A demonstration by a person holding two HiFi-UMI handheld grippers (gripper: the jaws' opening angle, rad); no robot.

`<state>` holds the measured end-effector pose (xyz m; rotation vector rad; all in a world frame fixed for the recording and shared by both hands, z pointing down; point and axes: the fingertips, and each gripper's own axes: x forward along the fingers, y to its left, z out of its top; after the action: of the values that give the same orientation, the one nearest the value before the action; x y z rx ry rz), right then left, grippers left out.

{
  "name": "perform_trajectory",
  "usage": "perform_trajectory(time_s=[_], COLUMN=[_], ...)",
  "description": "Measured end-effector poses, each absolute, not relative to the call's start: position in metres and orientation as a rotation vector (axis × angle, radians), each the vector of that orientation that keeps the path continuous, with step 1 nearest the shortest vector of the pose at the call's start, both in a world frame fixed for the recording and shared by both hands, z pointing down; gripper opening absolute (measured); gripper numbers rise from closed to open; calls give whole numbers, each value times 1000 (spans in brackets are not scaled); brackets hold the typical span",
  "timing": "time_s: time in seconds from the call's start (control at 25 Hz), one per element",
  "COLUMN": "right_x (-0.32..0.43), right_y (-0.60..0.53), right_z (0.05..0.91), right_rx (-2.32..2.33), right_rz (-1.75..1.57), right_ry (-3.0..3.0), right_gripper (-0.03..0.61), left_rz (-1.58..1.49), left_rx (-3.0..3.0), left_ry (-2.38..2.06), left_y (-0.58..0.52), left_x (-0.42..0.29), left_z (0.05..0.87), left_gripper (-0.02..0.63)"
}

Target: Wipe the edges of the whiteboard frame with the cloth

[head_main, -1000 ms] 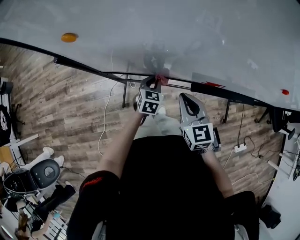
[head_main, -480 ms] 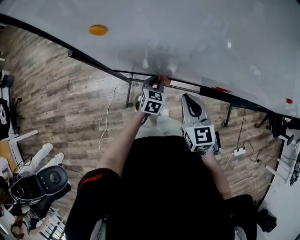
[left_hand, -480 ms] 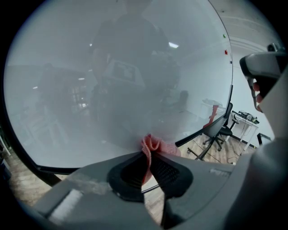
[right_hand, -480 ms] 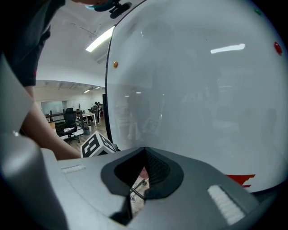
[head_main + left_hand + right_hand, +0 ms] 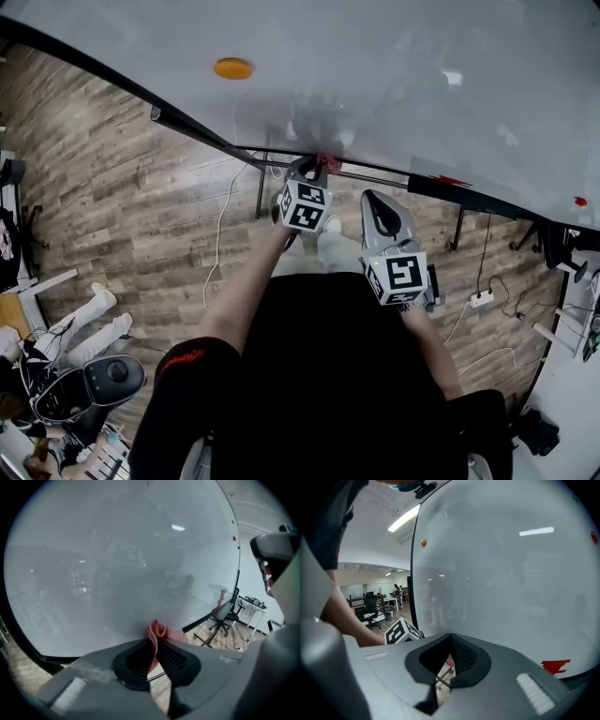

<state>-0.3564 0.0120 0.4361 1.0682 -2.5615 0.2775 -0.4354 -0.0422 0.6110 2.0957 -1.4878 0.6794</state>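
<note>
Edges left along whiteboard frame (image 5: 187, 126), pinching soft, light cloth (image 5: 160, 632) by its fold in left gripper (image 5: 154, 646); holds right gripper (image 5: 450, 653) closed, empty.

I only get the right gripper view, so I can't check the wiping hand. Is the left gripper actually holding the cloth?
Observer: Yes. In the left gripper view, the left gripper has its jaws shut on the pink cloth, and a bunched fold sticks out past the tips.
Operator: Where is that fold on the board?
Observer: In the head view it sits right at the bottom frame of the whiteboard and seems to touch it.
Operator: And where is my gripper?
Observer: In the head view, the right gripper hangs below the frame, short of the board, to the right of the left one.
</note>
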Motion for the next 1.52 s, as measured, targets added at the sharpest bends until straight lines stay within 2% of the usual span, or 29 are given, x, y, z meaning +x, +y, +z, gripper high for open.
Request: perform_trajectory(time_s=[1.52], right_x=[-425], right_y=[20], right_z=[449], right_rx=[1051], right_rz=[330], right_ry=[-2553], right_gripper=[2], left_rz=[656], left_rx=[2084], left_ry=[-1498], left_y=[-33], left_x=[-498], left_z=[613], left_gripper=[28])
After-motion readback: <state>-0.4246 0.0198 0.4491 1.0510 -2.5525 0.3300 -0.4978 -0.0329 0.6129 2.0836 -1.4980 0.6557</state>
